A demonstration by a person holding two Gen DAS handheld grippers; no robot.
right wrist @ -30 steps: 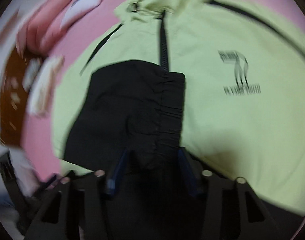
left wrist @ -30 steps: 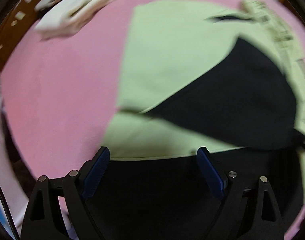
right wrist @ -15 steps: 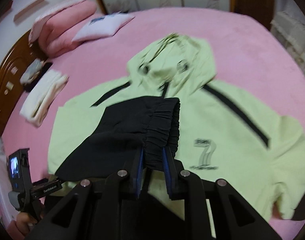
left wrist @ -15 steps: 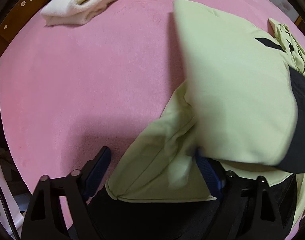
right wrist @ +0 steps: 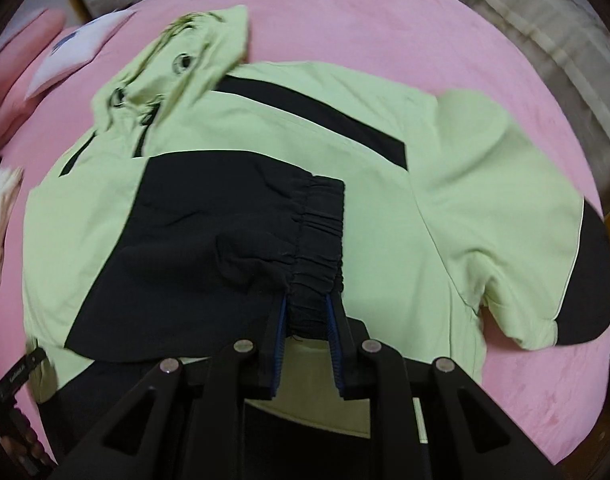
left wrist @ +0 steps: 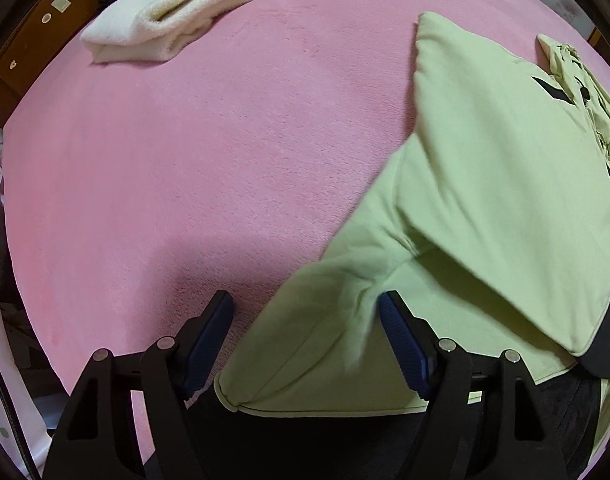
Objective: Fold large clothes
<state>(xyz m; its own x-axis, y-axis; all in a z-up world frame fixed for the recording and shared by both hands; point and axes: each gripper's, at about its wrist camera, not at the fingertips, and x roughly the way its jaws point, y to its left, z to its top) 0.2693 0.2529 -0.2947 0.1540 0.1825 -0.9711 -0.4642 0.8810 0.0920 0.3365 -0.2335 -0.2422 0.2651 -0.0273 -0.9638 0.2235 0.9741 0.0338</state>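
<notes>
A light green hooded jacket point(right wrist: 477, 200) with black panels lies front up on the pink bed. Its one sleeve is folded across the chest, and my right gripper point(right wrist: 307, 312) is shut on that sleeve's black elastic cuff point(right wrist: 321, 240). The hood point(right wrist: 193, 52) lies at the far end. In the left wrist view the jacket's folded green side point(left wrist: 485, 184) fills the right half. My left gripper point(left wrist: 305, 312) is open and empty, with green fabric lying between its blue pads point(left wrist: 209, 336).
The pink bedspread point(left wrist: 185, 160) stretches left of the jacket. A folded cream towel point(left wrist: 185, 8) lies at the far left by the wooden headboard point(left wrist: 33, 40). Pink pillows point(right wrist: 21, 80) and a white pillow point(right wrist: 77, 52) lie beyond the hood.
My right gripper has closed on the black cuff and carried it over the chest. My left gripper has swung left, off the black panel to the jacket's folded green edge, still open.
</notes>
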